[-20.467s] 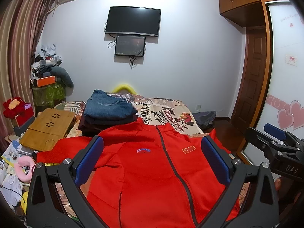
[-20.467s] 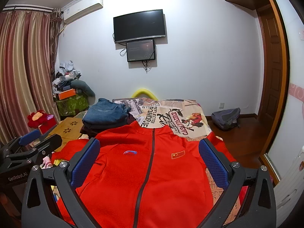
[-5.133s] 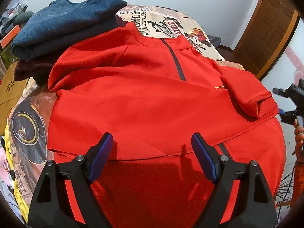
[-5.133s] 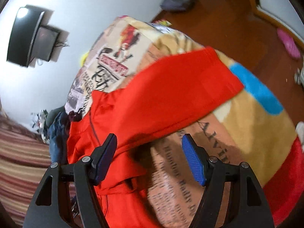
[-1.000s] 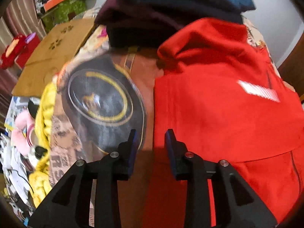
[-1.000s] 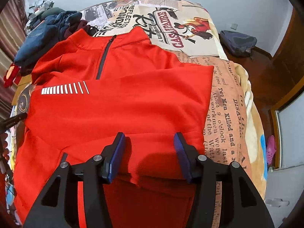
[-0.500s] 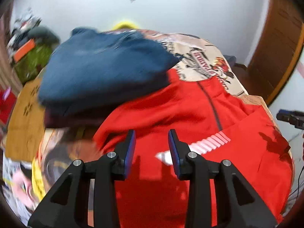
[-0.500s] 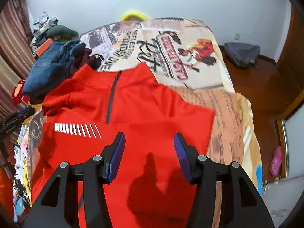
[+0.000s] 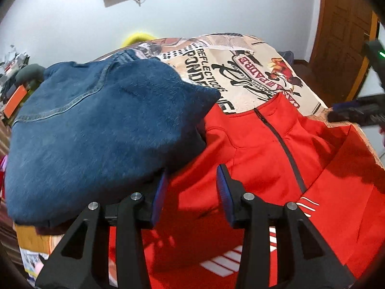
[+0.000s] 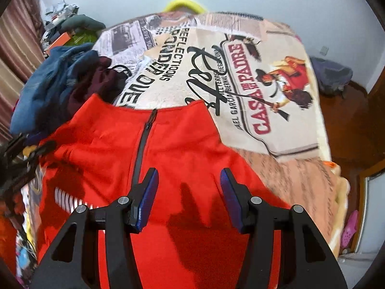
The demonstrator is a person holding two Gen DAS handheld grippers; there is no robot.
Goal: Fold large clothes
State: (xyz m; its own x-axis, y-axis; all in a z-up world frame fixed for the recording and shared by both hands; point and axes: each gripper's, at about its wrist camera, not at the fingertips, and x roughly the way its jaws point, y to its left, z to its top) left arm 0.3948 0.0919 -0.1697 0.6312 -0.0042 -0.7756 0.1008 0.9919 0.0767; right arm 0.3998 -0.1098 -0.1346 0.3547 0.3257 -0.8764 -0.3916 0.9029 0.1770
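Since a second ago, my left gripper (image 9: 190,192) swung from the bedside to the red jacket (image 9: 264,149) shoulder, jaws opening, empty. Right view: right gripper (image 10: 190,192) half-open, empty, over the jacket, zipper running straight ahead.

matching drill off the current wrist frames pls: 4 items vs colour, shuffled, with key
Items:
1. jacket
2. folded jeans
3. jacket zipper
4. garment under the jeans

Colours:
A. blue denim
B. dark maroon
C. red
D. black

Pairs: 1-C, 2-A, 3-D, 4-B
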